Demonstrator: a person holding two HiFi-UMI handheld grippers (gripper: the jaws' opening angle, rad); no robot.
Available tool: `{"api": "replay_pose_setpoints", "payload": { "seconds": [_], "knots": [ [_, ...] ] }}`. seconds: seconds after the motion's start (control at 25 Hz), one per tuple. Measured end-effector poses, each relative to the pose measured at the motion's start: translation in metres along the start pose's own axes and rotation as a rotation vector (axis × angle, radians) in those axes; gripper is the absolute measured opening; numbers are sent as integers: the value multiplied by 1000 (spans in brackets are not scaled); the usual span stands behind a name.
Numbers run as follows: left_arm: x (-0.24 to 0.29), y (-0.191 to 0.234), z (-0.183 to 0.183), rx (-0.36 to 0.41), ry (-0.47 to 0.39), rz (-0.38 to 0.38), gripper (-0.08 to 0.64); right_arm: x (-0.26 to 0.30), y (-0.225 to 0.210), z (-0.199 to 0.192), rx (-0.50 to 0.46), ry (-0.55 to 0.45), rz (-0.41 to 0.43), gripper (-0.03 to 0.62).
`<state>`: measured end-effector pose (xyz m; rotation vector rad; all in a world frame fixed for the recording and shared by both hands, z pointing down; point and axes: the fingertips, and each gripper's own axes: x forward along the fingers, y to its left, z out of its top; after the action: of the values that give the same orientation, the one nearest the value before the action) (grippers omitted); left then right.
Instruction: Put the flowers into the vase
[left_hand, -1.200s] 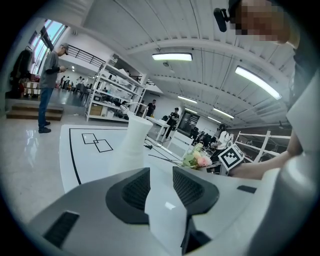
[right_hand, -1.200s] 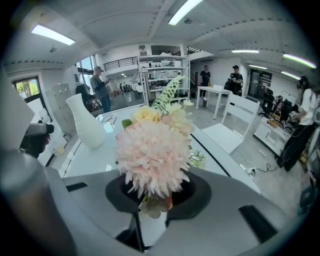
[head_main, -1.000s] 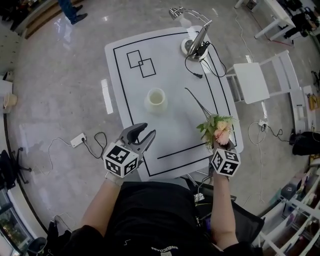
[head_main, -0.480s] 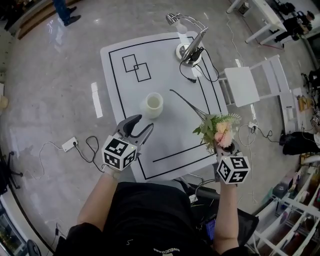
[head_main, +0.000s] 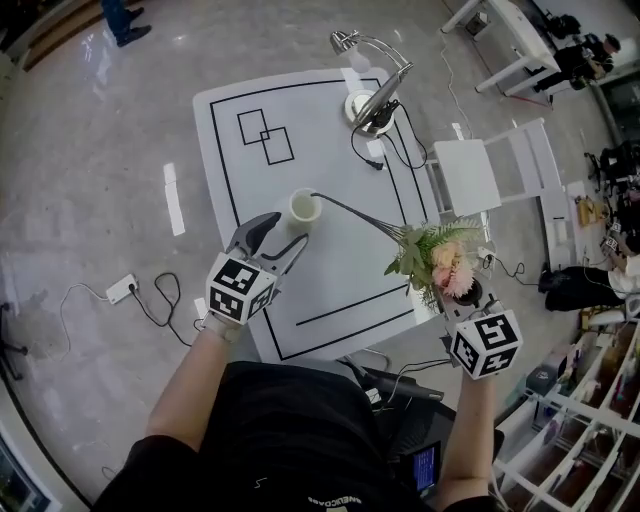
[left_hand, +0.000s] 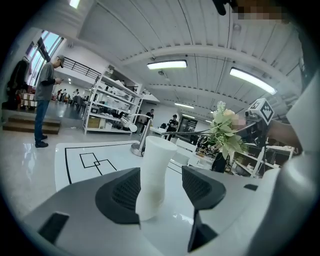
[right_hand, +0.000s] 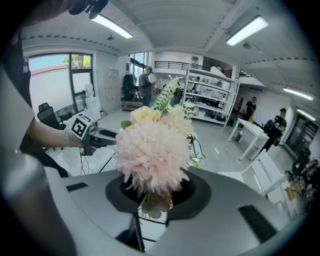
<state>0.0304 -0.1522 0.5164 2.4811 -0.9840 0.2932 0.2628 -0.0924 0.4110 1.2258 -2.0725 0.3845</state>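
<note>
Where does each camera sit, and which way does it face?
Head view: overhead, facing down at the table; forearms, left gripper and right gripper show.
Left gripper view: on that gripper, faces the vase between its opening jaws.
Right gripper view: on that gripper, faces the flowers it grips.
Both gripper views share the flowers.

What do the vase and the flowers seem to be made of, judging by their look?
The vase: probably matte white ceramic or plastic; opaque, uniform, hardly any shine. The flowers: likely artificial, fabric petals and plastic leaves on thin dark wire-like stems; the petals look frayed, the stems stiff and straight.
</note>
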Motion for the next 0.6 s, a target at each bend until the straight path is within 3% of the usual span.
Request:
{"api": "replay_pose_setpoints", "payload": {
  "seconds": [0.44, 0.6],
  "knots": [
    [9, -5, 9, 106, -1, -45, 241, -5, 4, 41, -264, 106, -3, 97],
    [9, -5, 15, 108, -15, -67, 241, 4, 5, 56, -368, 157, 3, 97]
  ]
}}
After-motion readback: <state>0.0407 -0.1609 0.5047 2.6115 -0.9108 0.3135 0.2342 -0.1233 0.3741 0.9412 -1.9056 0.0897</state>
